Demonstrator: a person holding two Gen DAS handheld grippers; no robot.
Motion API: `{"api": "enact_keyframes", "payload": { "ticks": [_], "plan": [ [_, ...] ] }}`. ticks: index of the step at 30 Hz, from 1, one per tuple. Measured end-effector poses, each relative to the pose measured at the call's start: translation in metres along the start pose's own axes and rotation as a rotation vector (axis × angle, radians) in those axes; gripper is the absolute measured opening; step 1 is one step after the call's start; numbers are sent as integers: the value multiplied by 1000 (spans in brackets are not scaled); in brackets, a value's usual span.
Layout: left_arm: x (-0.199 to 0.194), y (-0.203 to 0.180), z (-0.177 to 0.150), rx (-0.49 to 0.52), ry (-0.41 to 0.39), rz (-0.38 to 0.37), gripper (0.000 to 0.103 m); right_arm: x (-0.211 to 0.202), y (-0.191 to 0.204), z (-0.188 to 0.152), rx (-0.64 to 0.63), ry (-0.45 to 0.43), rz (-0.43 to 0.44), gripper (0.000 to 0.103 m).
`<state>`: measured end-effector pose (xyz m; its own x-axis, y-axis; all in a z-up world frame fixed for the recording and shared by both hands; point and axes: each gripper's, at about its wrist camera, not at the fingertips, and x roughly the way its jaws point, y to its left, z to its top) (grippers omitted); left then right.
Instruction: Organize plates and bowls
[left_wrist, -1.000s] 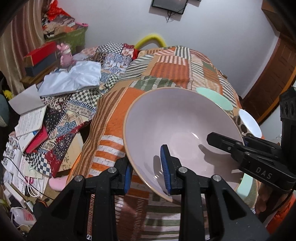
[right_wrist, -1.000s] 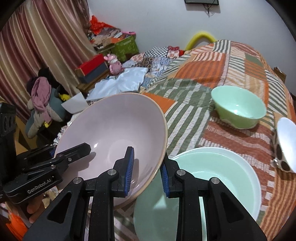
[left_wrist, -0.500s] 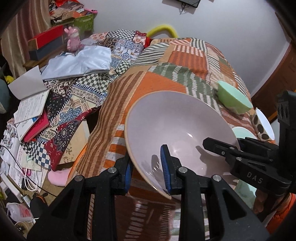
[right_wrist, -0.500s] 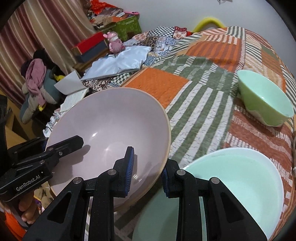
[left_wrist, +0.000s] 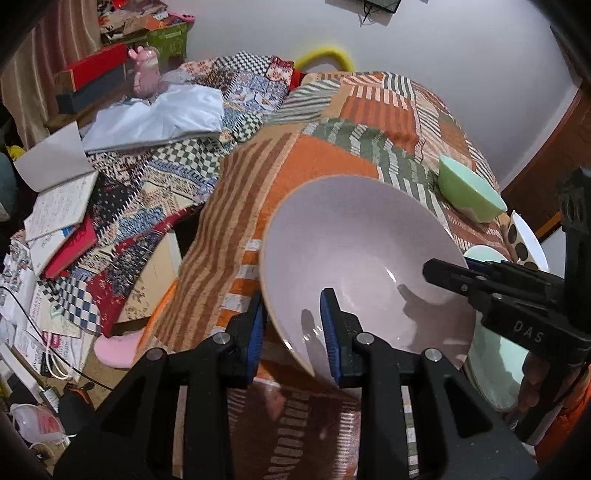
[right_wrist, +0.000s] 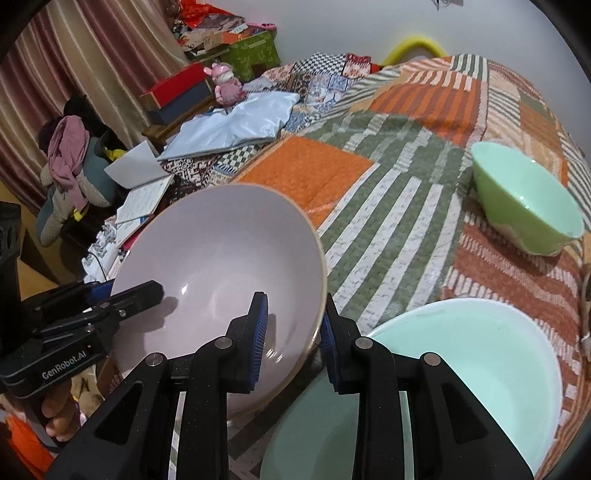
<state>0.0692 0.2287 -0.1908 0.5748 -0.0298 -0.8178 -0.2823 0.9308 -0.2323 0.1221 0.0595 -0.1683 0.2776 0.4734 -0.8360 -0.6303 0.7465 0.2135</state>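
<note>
A large pale pink bowl (left_wrist: 362, 251) (right_wrist: 221, 258) is held tilted, low over the near edge of the striped quilt (right_wrist: 388, 206). My left gripper (left_wrist: 291, 325) is shut on its left rim, one pad inside and one outside. My right gripper (right_wrist: 293, 332) grips the opposite rim beside a wide mint-green dish (right_wrist: 461, 369); its jaws are opening with the rim still between the pads. Each gripper shows in the other's view: the right one (left_wrist: 443, 273) and the left one (right_wrist: 147, 291). A small green bowl (right_wrist: 524, 206) stands further back on the quilt.
A white bowl with dark spots (left_wrist: 524, 236) sits at the quilt's right edge. Left of the bed lie a patchwork cloth with papers and books (left_wrist: 62, 206), a white bag (left_wrist: 159, 118) and a pink toy (right_wrist: 227, 83). Cables and clutter cover the floor (left_wrist: 44, 362).
Both grippers have come down with the pink bowl and now look more steeply at the quilt. The bowl sits lower, close beside the mint-green dish.
</note>
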Motion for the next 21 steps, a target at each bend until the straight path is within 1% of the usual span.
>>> {"api": "enact_keyframes", "payload": {
  "ticks": [6,9,12,13,14,15,17,19,21],
  "plan": [
    [-27,-4,6,28,-59,29,28,-21,-10,-1,31,-42,-2,26],
    [-39,-13,10,58,-86,38,29,-31,-14,0,43,-63,1,27],
    [-51,-27,14,94,-117,37,31,-45,-18,0,51,-91,0,32],
    [-54,-33,16,108,-128,35,32,-50,-19,1,52,-103,-3,37],
    [-57,-40,19,121,-138,35,37,-58,-21,2,53,-122,-6,40],
    [-59,-45,21,128,-146,32,42,-62,-22,2,54,-133,-9,47],
    [-63,-58,28,144,-163,20,49,-78,-27,3,60,-175,-28,56],
    [-66,-70,34,159,-176,16,54,-90,-32,3,64,-209,-43,59],
    [-67,-83,42,176,-190,9,61,-99,-38,4,64,-236,-58,59]
  ]
}}
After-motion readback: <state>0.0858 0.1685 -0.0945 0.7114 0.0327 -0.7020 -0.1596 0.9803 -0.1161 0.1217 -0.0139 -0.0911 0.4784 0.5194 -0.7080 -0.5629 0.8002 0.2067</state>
